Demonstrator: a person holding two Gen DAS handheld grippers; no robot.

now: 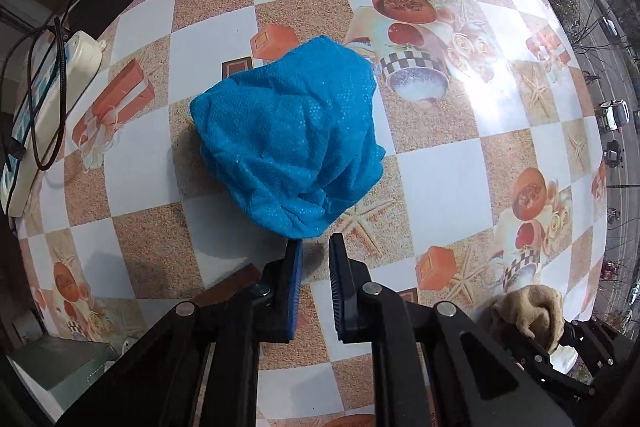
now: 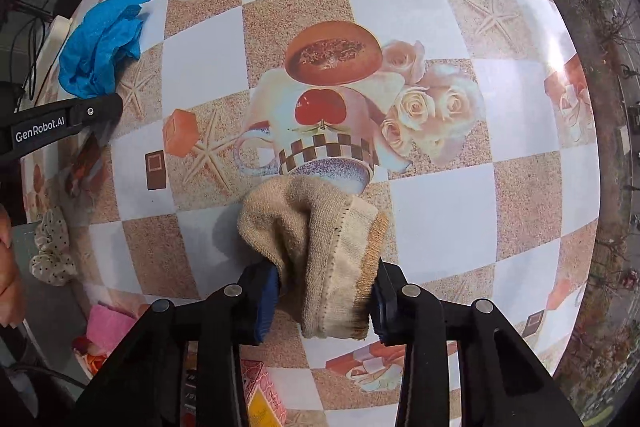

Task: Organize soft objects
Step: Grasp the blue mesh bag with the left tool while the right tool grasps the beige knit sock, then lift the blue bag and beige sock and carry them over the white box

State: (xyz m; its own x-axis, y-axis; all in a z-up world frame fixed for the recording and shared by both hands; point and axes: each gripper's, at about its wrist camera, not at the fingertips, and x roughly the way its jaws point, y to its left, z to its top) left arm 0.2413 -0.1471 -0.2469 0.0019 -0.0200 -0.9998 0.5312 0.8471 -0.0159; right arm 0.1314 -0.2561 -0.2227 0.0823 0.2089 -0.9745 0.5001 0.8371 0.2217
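A crumpled blue cloth (image 1: pixel 290 135) lies on the patterned table, just ahead of my left gripper (image 1: pixel 316 251). The left gripper is open with a narrow gap between its fingers, and it holds nothing. The cloth's near edge sits just in front of the fingertips. The blue cloth also shows at the far left in the right wrist view (image 2: pixel 100 47). My right gripper (image 2: pixel 324 291) is shut on a bunched beige knitted sock (image 2: pixel 316 247), held low over the table. The sock and the right gripper also show at the lower right of the left wrist view (image 1: pixel 528 311).
A white power strip (image 1: pixel 44 99) with black cables and a black adapter (image 1: pixel 102 1) lie at the table's left edge. A dotted white scrunchie (image 2: pixel 52 251), a pink object (image 2: pixel 108 327) and a colourful box (image 2: pixel 264 395) sit near the front left. The right table edge borders a window.
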